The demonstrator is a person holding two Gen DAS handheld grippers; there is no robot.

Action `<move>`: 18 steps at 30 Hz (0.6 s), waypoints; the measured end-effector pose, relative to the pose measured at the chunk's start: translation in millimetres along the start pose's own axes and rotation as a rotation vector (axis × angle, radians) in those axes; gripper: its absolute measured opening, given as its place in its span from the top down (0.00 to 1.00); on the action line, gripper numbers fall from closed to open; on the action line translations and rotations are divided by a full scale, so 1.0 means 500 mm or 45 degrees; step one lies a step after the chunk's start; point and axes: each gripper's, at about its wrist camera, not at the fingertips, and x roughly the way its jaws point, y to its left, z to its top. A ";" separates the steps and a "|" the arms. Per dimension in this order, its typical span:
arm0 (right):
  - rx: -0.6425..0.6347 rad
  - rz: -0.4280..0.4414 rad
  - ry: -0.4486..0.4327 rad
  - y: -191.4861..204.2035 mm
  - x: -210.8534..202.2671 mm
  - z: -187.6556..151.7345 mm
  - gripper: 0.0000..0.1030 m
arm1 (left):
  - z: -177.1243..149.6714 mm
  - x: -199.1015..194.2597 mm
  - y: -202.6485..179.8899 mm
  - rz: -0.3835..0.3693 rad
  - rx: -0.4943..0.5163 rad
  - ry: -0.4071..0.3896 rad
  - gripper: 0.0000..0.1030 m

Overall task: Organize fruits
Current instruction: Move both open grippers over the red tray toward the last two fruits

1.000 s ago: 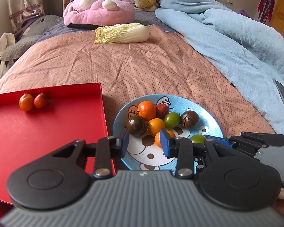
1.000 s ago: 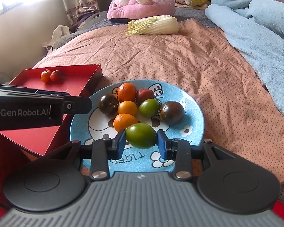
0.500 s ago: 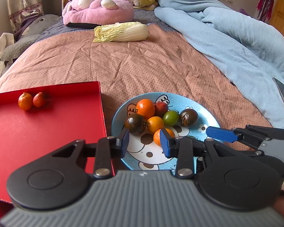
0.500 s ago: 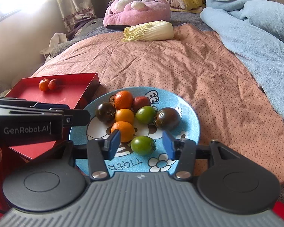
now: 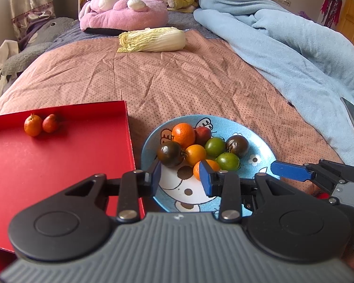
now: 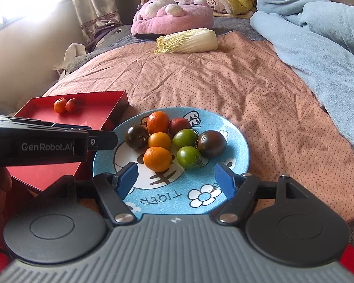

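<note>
On our left the red tray [image 5: 59, 165] holds two small fruits [image 5: 41, 125] at its far edge. Beside it the blue plate [image 6: 238, 146] carries eight round fruits [image 6: 174, 139], light, smooth and probably soft, so we judge a gentle pinch across the middle suits them. Our left gripper [image 5: 179, 176] and right gripper [image 6: 177, 176] both hang spread and empty just short of the pile.

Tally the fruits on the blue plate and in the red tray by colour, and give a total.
On the blue plate:
Orange: 3
Green: 2
Dark brown: 2
Red: 1
In the red tray:
Orange: 1
Red-orange: 1
Total: 10
</note>
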 end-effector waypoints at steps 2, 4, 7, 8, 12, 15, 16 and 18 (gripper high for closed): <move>-0.002 0.005 0.001 0.003 -0.004 -0.002 0.25 | -0.002 -0.001 0.002 0.000 0.001 0.000 0.63; -0.005 0.012 0.003 0.006 -0.006 -0.002 0.25 | -0.005 -0.002 0.005 0.002 0.002 0.005 0.63; -0.010 0.020 0.001 0.009 -0.010 -0.001 0.24 | -0.009 -0.003 0.012 0.011 0.000 0.007 0.63; -0.012 0.022 0.000 0.011 -0.011 0.000 0.24 | -0.010 -0.003 0.015 0.012 -0.004 0.009 0.63; -0.024 0.036 -0.002 0.020 -0.014 0.004 0.24 | -0.008 -0.006 0.022 0.020 -0.015 0.006 0.63; -0.035 0.040 -0.003 0.028 -0.015 0.007 0.24 | -0.006 -0.010 0.023 0.022 -0.015 -0.001 0.63; -0.039 0.043 -0.004 0.030 -0.016 0.009 0.24 | -0.005 -0.011 0.023 0.021 -0.016 -0.002 0.63; -0.045 0.045 -0.007 0.034 -0.018 0.012 0.24 | -0.005 -0.011 0.023 0.021 -0.019 -0.003 0.63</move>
